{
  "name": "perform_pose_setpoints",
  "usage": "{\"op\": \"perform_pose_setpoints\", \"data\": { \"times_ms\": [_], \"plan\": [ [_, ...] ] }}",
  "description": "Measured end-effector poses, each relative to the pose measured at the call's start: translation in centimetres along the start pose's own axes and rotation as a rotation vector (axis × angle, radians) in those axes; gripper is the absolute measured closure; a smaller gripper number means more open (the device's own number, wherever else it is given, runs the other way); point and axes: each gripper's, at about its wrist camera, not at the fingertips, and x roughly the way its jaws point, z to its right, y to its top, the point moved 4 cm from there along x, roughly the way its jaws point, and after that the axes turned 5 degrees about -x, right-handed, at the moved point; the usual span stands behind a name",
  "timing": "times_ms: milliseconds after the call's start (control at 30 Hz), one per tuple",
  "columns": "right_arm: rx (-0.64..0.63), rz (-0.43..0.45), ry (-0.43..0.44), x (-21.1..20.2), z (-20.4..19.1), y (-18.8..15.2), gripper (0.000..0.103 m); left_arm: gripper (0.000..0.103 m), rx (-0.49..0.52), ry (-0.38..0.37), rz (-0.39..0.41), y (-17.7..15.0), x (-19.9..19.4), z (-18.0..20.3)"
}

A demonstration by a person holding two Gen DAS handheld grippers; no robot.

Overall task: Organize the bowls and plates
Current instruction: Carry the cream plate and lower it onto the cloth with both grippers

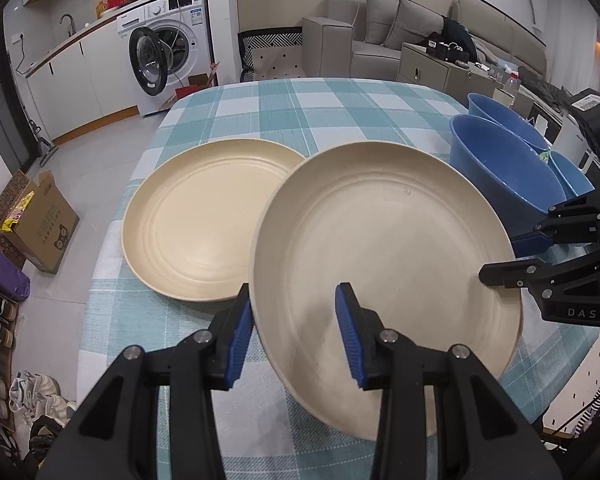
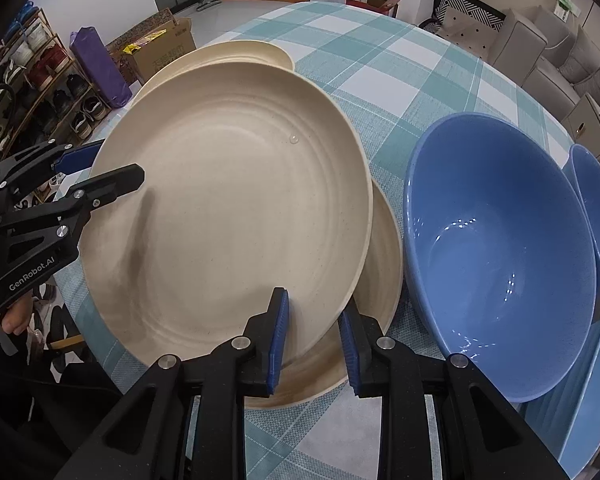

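Note:
A cream plate is held tilted above the checked table. My left gripper straddles its near-left rim with jaws wide, open. My right gripper straddles the opposite rim, jaws apart, open. A second cream plate lies flat under the lifted one. A third cream plate lies flat to the left. A large blue bowl stands at the right, with more blue bowls beside it.
The table with the teal checked cloth has a rounded edge. A cardboard box, a shoe rack, a washing machine and a sofa stand around it.

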Motion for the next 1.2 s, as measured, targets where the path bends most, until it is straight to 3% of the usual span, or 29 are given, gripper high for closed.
{"op": "perform_pose_setpoints", "data": {
  "times_ms": [733, 1200],
  "plan": [
    [-0.093, -0.048, -0.191, 0.8, 0.1, -0.8, 0.073, 0.065, 0.051, -0.001, -0.023, -0.4, 1.7, 1.8],
    [-0.128, -0.079, -0.239, 1.1, 0.0, -1.4, 0.071, 0.064, 0.078, 0.003, -0.047, -0.9, 2.4, 2.5]
  ]
}}
